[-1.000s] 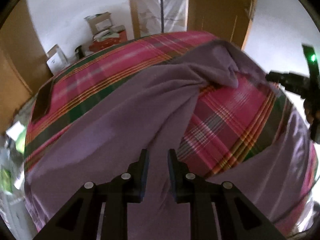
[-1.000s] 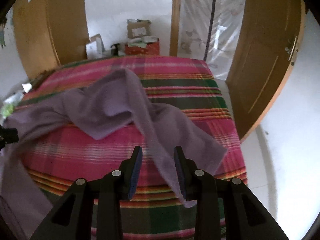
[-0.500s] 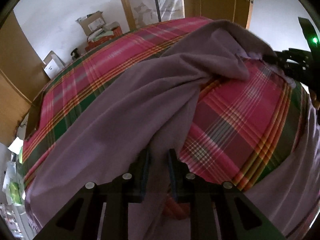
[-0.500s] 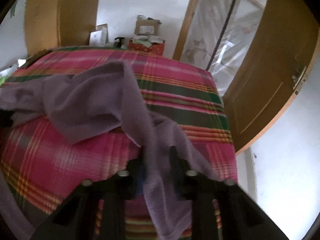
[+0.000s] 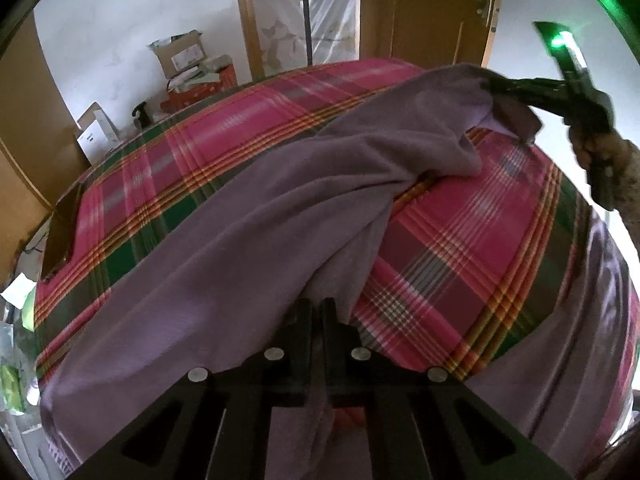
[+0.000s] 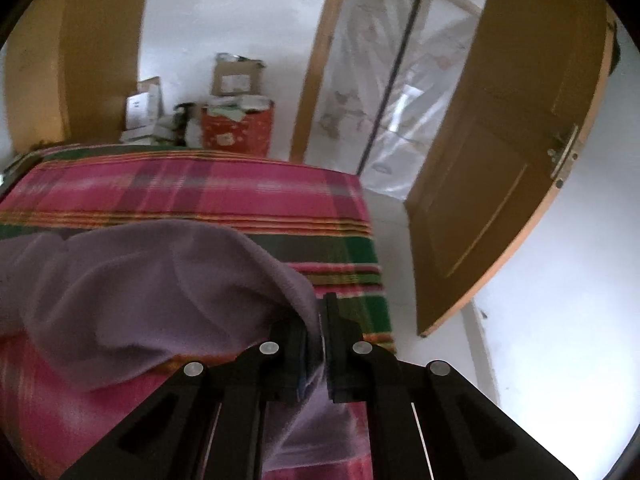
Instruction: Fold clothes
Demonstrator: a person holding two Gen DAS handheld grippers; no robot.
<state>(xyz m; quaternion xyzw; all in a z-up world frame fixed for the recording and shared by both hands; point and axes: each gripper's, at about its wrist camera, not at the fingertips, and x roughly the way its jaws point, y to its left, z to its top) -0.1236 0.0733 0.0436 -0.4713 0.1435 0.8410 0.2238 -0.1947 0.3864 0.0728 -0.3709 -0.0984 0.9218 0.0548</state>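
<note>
Left gripper (image 5: 318,312) clamps the purple garment (image 5: 248,216), which runs to one o'clock, where the right gripper (image 6: 322,320), its jaws just closing, pinches it.

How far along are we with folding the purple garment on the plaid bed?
Early. Done: both grips are set, the left gripper and right gripper having just closed on separate parts of the purple garment. In hand: the right end is lifted off the plaid bedspread. Left: the cloth remains bunched and unspread; no fold shows yet.
</note>
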